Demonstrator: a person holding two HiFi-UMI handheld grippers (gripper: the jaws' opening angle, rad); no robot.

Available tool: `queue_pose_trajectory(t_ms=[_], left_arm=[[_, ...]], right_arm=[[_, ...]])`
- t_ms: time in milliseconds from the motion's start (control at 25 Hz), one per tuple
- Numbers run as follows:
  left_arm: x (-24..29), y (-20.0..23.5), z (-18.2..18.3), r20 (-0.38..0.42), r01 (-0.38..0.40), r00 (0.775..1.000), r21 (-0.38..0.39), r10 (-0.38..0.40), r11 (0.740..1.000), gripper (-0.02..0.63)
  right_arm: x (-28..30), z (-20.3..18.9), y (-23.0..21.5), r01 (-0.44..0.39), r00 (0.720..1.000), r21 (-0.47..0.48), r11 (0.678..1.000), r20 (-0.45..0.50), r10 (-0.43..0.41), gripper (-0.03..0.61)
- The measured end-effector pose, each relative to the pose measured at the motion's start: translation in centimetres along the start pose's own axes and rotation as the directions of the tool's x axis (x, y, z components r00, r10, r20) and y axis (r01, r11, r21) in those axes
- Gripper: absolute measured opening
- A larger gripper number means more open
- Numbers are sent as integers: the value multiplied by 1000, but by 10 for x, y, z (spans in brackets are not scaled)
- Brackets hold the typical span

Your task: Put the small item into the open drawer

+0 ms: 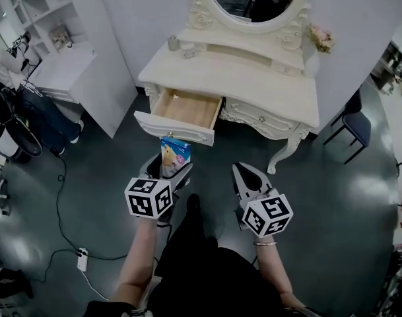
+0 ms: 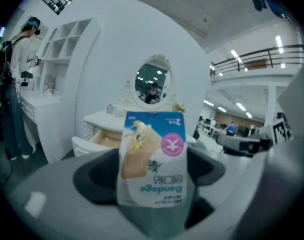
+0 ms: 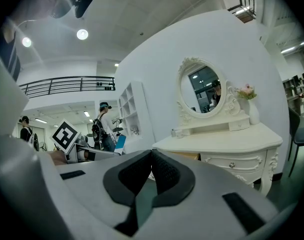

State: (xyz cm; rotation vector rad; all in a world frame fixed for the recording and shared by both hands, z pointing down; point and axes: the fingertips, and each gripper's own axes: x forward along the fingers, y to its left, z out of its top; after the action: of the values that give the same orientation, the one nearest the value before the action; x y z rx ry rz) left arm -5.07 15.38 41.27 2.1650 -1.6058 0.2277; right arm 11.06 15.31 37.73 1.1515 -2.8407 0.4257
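**Snack packet held just short of the open drawer**

Snack packet (image 2: 152, 156) stands upright in my left gripper (image 1: 169, 170), whose jaws are clamped on its lower end. In the head view its top edge sits just below the drawer (image 1: 174, 128) front, which lies at 12 o'clock from it. The drawer is pulled out from the left side of the cream dressing table (image 1: 253, 78), its pale wood inside facing up. Dark floor (image 1: 333, 203) lies open around me. A white shelf unit (image 1: 62, 71) stands at 10 o'clock, a curved table leg (image 1: 284, 156) at 1 o'clock of my right gripper (image 1: 241, 170), and a chair (image 1: 356, 125) farther off at 2 o'clock.

The packet has a blue band across its top, a round pink mark, a picture of pale yellow food and teal lettering on white lower down.

Both my forearms reach forward side by side, grippers pointing at 12 o'clock toward the table, marker cubes nearest me. The right gripper's jaws are pressed together with nothing between them.
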Motion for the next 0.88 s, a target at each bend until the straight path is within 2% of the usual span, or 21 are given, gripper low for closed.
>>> queue_pose_trajectory(t_ms=[520,880], left_arm=[[103,92,74,-4,50,999,13,-50,999,423],[152,133,108,-22,116,993,66,-115,991,424]], right_arm=[[132,36,-52,49,999,0,999,-15,-49,5],[191,52,-74,115,993,7,993,-13,-115,5]])
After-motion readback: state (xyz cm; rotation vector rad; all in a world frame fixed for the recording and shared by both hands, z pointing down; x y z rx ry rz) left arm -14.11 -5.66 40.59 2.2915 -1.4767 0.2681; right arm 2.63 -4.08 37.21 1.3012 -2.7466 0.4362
